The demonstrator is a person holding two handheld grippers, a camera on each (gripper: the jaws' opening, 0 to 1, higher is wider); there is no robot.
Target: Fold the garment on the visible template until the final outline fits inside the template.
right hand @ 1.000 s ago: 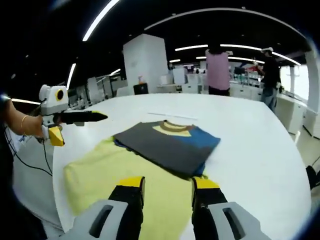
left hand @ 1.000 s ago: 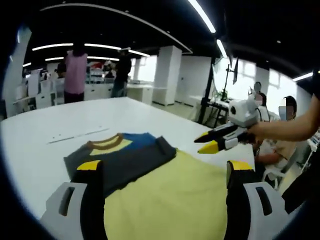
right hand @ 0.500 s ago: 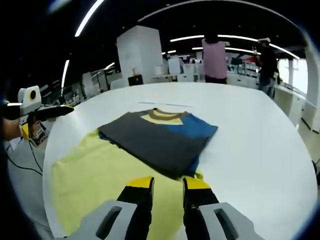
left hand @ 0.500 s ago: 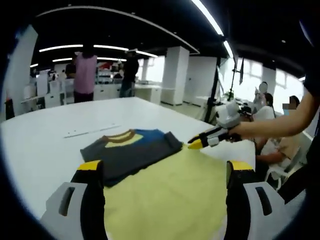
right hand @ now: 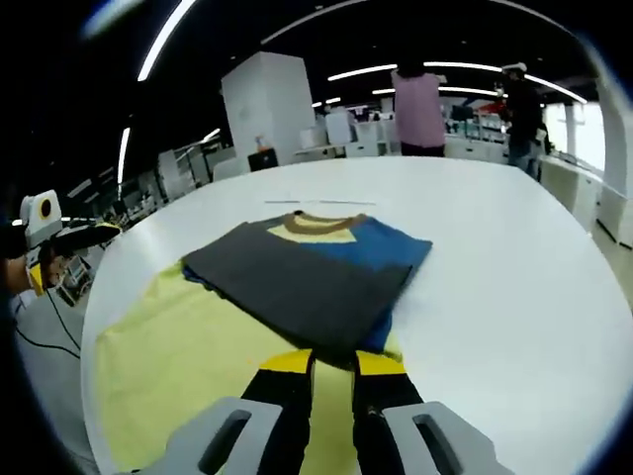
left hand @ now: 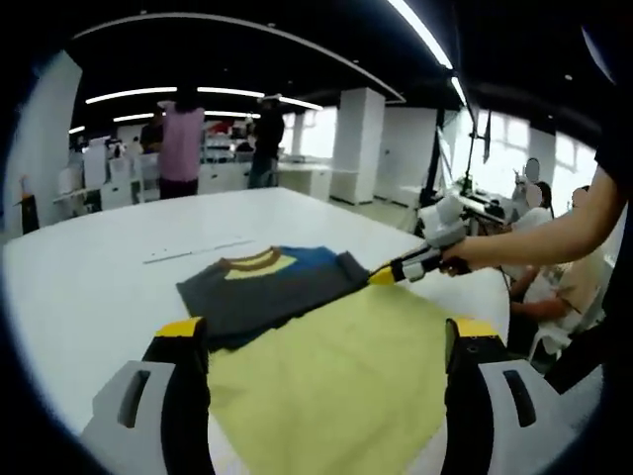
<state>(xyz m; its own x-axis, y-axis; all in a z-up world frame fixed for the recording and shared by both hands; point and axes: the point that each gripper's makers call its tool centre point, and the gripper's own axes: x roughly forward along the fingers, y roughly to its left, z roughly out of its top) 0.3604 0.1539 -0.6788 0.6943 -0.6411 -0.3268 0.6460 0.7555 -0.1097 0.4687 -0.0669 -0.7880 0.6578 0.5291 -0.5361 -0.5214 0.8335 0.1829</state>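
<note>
— What do you have in the left gripper view?

— The garment (left hand: 265, 294), a folded shirt in grey, blue and yellow with a brown collar, lies flat on the white table (left hand: 79, 287). Its near part rests on the far end of the yellow template (left hand: 336, 366); the collar end lies past the template's far edge, on bare table. My left gripper (left hand: 321, 341) hangs above the template's near end with its jaws spread wide and nothing between them. The right gripper (left hand: 401, 270) comes in from the right, its yellow tips at the garment's right-hand corner, close to the template's far edge. I cannot tell from here whether it touches the cloth.

— And the right gripper view?

— The same garment (right hand: 307, 277) again, partly over the template (right hand: 188, 361) and well inside the table (right hand: 514, 287). The right gripper (right hand: 331, 361) sits low at the garment's near edge, jaws drawn almost together; whether they pinch cloth I cannot tell (the edge hides the tips). The left gripper (right hand: 74, 236) shows at the far left, off to the template's side.

— How will it handle?

— My guess: light, soft and limp, several layers thick now, so it should slide on the template and sag if lifted by one point. I'd take it at the near corners, pinching all layers at the edge, one gripper per corner
</note>
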